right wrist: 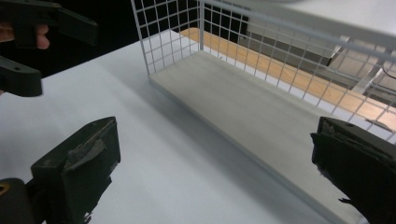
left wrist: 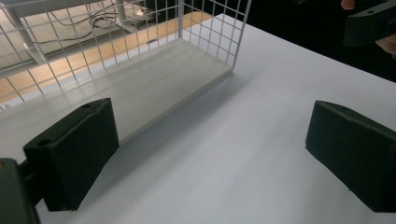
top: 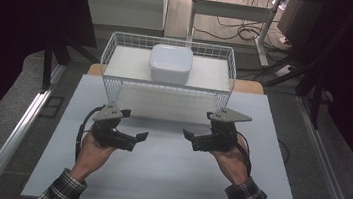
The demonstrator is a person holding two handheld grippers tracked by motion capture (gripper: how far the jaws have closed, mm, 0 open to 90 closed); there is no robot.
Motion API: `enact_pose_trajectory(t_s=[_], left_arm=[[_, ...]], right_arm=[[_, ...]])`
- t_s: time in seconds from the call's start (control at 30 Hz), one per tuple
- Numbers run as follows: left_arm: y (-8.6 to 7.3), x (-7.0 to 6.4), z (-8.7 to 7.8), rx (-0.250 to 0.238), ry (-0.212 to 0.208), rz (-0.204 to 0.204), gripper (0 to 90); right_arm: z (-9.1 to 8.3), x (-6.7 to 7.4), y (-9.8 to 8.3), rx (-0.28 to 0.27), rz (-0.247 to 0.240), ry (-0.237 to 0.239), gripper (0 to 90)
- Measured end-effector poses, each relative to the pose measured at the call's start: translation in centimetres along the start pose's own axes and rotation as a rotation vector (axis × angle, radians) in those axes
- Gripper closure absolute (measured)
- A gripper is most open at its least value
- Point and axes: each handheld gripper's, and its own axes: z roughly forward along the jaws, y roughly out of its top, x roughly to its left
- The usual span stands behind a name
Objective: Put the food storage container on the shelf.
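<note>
1. A wire basket [top: 167,78] stands on the far half of a white table [top: 165,179], its long axis running left to right across the table, open top facing up. A white bowl [top: 170,63] sits in it, near the middle of its length, upright with the opening up.

2. The left gripper [top: 141,137] rests low over the table in front of the basket's left end. Its jaws stand wide apart and hold nothing; in the left gripper view only bare table lies between them.

3. The right gripper [top: 188,135] mirrors it in front of the basket's right end — jaws equally wide apart and empty, tips pointing inward toward the left one.

4. Both grippers are near the basket's front wall but apart from it. Neither touches the basket or the bowl.

5. The symmetrical hold reads, to my eye, as a ready stance: each hand is set opposite one end of the basket, so either can reach its own side without crossing.

6. The basket looks placed square to the person, long side facing them — that would leave the bowl equally reachable from both hands, though the front wall means coming in from above.

7. The bowl is a rounded square with no clear long axis; its sides run parallel to the basket's walls.

8. In the gripper views the basket floor shows as a pale board behind white wire.
</note>
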Motion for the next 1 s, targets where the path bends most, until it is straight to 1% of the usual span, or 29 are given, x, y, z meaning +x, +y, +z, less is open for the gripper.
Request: enact_pose_trajectory(t_s=[0.03,0.07,0.1,0.13,0.2,0.23,0.27,0.33,0.37,0.4,0.43,0.5,0.53,0.57,0.6,0.67,0.7,0.73,0.77,0.8,0.83,0.87,0.9,0.93,0.97,1.0], left_arm=[[-0.6,-0.2,-0.2,0.003,0.005,0.005,2.1],[-1.0,-0.3,-0.3,0.004,0.009,0.005,2.1],[-1.0,-0.3,-0.3,0.004,0.009,0.005,2.0],[-1.3,-0.4,-0.4,0.007,0.010,0.008,2.0],[-2.4,-0.6,-0.6,0.014,0.013,0.004,1.7],[-2.4,-0.6,-0.6,0.014,0.013,0.004,1.6],[-2.7,-0.7,-0.7,0.015,0.013,0.001,1.6],[-3.3,-0.8,-0.8,0.018,0.014,-0.004,1.5],[-3.7,-0.9,-0.9,0.026,0.018,-0.002,1.5],[-3.7,-0.9,-0.9,0.026,0.018,-0.002,1.5],[-4.1,-0.9,-1.0,0.030,0.025,-0.001,1.5],[-4.6,-1.0,-1.2,0.031,0.021,-0.006,1.5],[-4.9,-1.0,-1.3,0.031,0.023,-0.010,1.5],[-5.5,-1.0,-1.4,0.039,0.027,-0.013,1.5],[-5.5,-1.0,-1.4,0.039,0.027,-0.013,1.4],[-6.2,-0.9,-1.5,0.045,0.034,-0.018,1.4],[-6.8,-0.8,-1.5,0.051,0.038,-0.029,1.3],[-6.8,-0.8,-1.5,0.051,0.038,-0.029,1.3],[-7.3,-0.7,-1.6,0.053,0.039,-0.043,1.3],[-7.7,-0.7,-1.6,0.056,0.038,-0.056,1.3],[-8.4,-0.6,-1.6,0.065,0.042,-0.072,1.3],[-8.4,-0.6,-1.6,0.065,0.042,-0.072,1.3],[-8.9,-0.6,-1.6,0.077,0.051,-0.074,1.4],[-9.2,-0.5,-1.6,0.087,0.058,-0.077,1.4],[-9.6,-0.5,-1.4,0.098,0.061,-0.079,1.3],[-9.9,-0.5,-1.3,0.106,0.061,-0.080,1.4]], right_arm=[[-0.2,0.1,-0.6,0.001,-0.002,-0.008,0.6],[-0.3,0.1,-0.9,0.001,-0.001,-0.011,0.5],[-0.3,0.1,-0.9,0.001,-0.001,-0.011,0.5],[-0.5,0.1,-1.3,0.004,-0.003,-0.013,0.4],[-0.7,0.3,-2.0,0.010,-0.015,-0.026,0.1],[-0.8,0.4,-2.4,0.014,-0.021,-0.031,0.0],[-0.8,0.4,-2.4,0.014,-0.021,-0.031,0.0],[-0.9,0.5,-3.1,0.023,-0.026,-0.040,0.0],[-1.1,0.5,-3.7,0.029,-0.025,-0.045,0.0],[-1.1,0.5,-3.7,0.029,-0.025,-0.045,0.0],[-1.1,0.5,-4.0,0.031,-0.026,-0.047,0.0],[-1.3,0.6,-4.6,0.033,-0.029,-0.054,0.0],[-1.4,0.6,-4.9,0.035,-0.026,-0.055,0.0],[-1.6,0.6,-5.5,0.038,-0.015,-0.057,0.0],[-1.6,0.6,-5.5,0.038,-0.015,-0.057,0.0],[-1.7,0.5,-6.1,0.046,-0.007,-0.061,0.0],[-1.8,0.5,-6.8,0.054,-0.004,-0.064,0.0],[-1.8,0.5,-6.8,0.054,-0.004,-0.064,0.0],[-1.9,0.4,-7.4,0.061,0.005,-0.066,0.0],[-1.9,0.4,-7.4,0.061,0.005,-0.066,0.0],[-2.0,0.3,-8.2,0.066,0.016,-0.065,0.0],[-2.0,0.2,-8.4,0.069,0.021,-0.065,0.0],[-2.1,0.2,-8.9,0.070,0.025,-0.065,0.0],[-2.1,0.2,-8.9,0.070,0.025,-0.065,0.0],[-2.1,0.1,-9.3,0.078,0.031,-0.064,0.0],[-2.0,0.0,-10.1,0.095,0.037,-0.068,0.0]])
